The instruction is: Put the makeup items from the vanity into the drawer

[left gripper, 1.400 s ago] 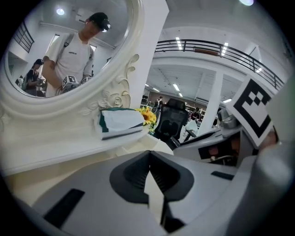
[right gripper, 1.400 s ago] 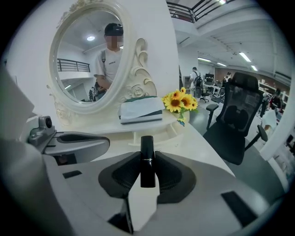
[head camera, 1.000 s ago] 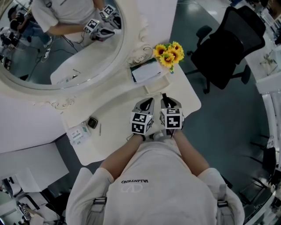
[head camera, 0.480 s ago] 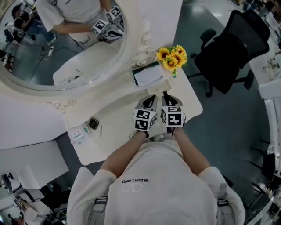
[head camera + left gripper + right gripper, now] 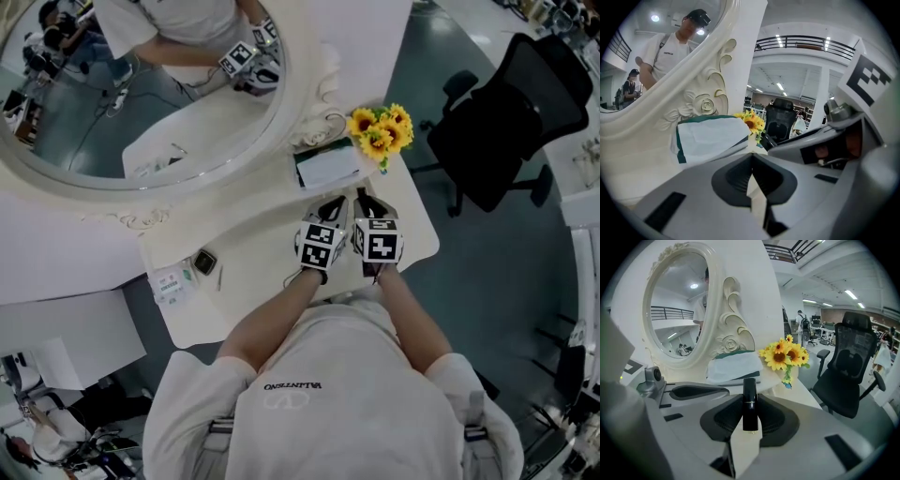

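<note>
Right, my right claw (image 5: 750, 416) is clamped, jaws only a little apart, on a black lipstick (image 5: 749, 394). It stands upright between the pads with its cap past the tips. My left claw (image 5: 752, 173) is closed with nothing in it, just beside the right one over the vanity's (image 5: 272, 244) front right part. No drawer shows in any view, so I judge I must find it first and pull it with the empty left claw. Meanwhile I should grip firmly so the smooth tube neither slips nor tips. Ahead stand a box (image 5: 326, 167) and flowers (image 5: 382, 131) by the mirror (image 5: 141, 103). A compact (image 5: 203, 262) and a packet (image 5: 171, 282) lie well to the left, and a chair (image 5: 511, 122) stands off to the right.
</note>
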Demonstrator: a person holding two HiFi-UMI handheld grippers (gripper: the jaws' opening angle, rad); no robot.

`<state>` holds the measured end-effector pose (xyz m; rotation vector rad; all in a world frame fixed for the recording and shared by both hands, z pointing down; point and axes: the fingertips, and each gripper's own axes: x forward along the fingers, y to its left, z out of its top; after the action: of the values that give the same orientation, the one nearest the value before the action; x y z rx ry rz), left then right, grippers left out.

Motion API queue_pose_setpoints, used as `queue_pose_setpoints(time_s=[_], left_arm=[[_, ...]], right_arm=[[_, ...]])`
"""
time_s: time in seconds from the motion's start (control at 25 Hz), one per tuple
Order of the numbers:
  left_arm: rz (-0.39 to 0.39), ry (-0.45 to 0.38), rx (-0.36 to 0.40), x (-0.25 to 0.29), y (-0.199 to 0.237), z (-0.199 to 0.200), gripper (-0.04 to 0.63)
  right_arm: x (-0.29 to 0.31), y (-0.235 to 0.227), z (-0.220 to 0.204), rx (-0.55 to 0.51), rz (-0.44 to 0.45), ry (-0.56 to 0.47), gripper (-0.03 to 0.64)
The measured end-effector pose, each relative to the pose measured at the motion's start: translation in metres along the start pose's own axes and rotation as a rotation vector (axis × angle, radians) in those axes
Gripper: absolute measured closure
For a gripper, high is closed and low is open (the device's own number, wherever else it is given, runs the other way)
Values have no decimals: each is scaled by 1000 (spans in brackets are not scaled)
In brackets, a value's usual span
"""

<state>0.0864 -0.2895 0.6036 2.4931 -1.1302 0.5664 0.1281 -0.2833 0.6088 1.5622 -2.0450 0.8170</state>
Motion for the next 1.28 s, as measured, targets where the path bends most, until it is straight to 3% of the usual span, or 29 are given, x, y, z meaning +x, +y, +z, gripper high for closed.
queue_pose_setpoints(time_s=[1.28], left_arm=[[18,25,-14,26,16,-4,592]], right_arm=[[35,-6,3,-4,25,41,509]])
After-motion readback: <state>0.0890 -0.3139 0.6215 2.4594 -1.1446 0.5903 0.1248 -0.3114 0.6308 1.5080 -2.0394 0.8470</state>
